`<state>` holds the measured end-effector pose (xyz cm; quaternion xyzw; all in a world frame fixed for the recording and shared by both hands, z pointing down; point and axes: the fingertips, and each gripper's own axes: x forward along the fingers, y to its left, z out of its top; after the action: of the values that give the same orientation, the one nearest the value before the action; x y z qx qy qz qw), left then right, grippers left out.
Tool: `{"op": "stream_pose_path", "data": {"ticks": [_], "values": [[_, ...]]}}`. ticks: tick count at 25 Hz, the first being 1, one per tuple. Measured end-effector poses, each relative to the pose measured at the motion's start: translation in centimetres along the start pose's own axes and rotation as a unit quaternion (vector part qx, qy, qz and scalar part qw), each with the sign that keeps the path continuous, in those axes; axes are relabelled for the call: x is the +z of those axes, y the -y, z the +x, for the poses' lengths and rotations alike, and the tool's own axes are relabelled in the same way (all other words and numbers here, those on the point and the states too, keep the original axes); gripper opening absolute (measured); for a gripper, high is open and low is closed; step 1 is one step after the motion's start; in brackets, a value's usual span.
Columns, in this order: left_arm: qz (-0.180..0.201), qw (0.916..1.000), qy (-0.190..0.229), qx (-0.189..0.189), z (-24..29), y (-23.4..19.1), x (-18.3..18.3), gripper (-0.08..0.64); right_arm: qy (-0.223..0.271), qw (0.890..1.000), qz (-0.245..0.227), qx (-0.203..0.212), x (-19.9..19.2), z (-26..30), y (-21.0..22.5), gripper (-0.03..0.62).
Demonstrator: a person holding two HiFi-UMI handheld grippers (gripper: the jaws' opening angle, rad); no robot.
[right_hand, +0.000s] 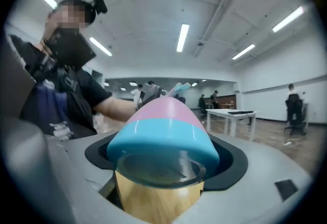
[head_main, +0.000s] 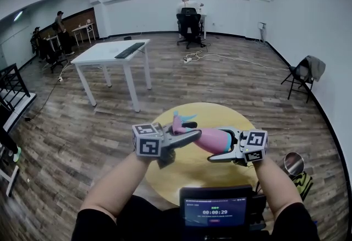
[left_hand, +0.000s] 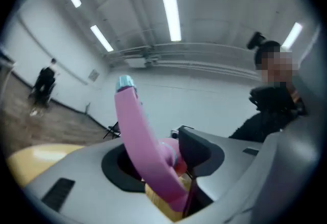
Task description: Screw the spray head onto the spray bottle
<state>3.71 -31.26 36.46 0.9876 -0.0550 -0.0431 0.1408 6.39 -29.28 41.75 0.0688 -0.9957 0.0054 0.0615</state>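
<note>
1. A small dark screen (head_main: 215,211) sits lowest in the head view, at the person's chest, with both bare forearms reaching forward on either side of it.
2. The left gripper (head_main: 190,134) is clenched on the spray head (head_main: 179,122). In the left gripper view the pink trigger piece (left_hand: 140,141) rises between the jaws, and the black pad on the right presses against its collar.
3. The right gripper (head_main: 220,146) grasps the spray bottle (head_main: 212,140) by its body. In the right gripper view the bottle (right_hand: 163,131) fills the gap between the jaws, clear base toward the camera, with a blue band and then pink beyond.
4. The bottle lies nearly level in the air between the two grippers, neck toward the left one, and the spray head sits at that neck, its blue-tipped nozzle pointing up and away.
5. Both are held above the near half of the round yellow table (head_main: 220,116), touching nothing on it.
6. Farther off a white table (head_main: 110,53) stands on the wooden floor, and a person (head_main: 188,11) sits at the far wall.
</note>
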Motion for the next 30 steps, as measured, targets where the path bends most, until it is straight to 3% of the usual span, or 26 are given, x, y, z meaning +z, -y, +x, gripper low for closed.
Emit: {"op": "stream_pose_path", "data": {"ticks": [2, 5, 8, 11, 13, 16, 18, 21, 24, 30], "values": [[0.093, 0.9948, -0.024, -0.033, 0.4, 2.4, 0.3, 0.199, 0.021, 0.998, 0.035, 0.05, 0.5, -0.4, -1.2, 0.471], [0.165, 0.983, -0.065, -0.048, 0.5, 3.8, 0.0, 0.193, 0.012, 0.995, 0.053, 0.087, 0.0, -0.6, -2.2, 0.471], [0.198, 0.9758, -0.078, -0.049, 0.5, 4.5, -0.3, 0.193, 0.007, 0.993, 0.06, 0.106, -0.5, -0.3, -2.8, 0.472], [0.202, 0.9754, -0.071, -0.056, 0.2, 4.2, -0.8, 0.193, 0.003, 0.993, 0.059, 0.106, -0.7, -0.1, -2.9, 0.472], [0.17, 0.9828, -0.053, -0.048, -0.2, 3.5, -0.6, 0.193, 0.002, 0.996, 0.049, 0.08, -0.6, 0.3, -2.2, 0.472], [0.061, 0.9978, 0.025, -0.004, -1.8, 1.1, 1.2, 0.193, 0.006, 0.999, 0.044, -0.02, -0.1, 0.0, 1.0, 0.468], [-0.009, 0.9947, 0.092, 0.045, -4.2, -1.5, 2.3, 0.181, 0.025, 0.995, 0.058, -0.075, 0.3, -1.7, 3.1, 0.468], [-0.071, 0.9759, 0.174, 0.111, -8.7, -4.5, 2.8, 0.144, 0.082, 0.984, 0.092, -0.132, 0.9, -5.5, 5.2, 0.468], [-0.085, 0.958, 0.224, 0.157, -12.4, -5.6, 2.6, 0.138, 0.148, 0.966, 0.113, -0.181, 1.4, -9.5, 6.2, 0.426], [-0.092, 0.9159, 0.318, 0.228, -17.3, -5.1, 2.6, 0.135, 0.249, 0.919, 0.122, -0.279, 1.5, -15.1, 6.2, 0.231]]}}
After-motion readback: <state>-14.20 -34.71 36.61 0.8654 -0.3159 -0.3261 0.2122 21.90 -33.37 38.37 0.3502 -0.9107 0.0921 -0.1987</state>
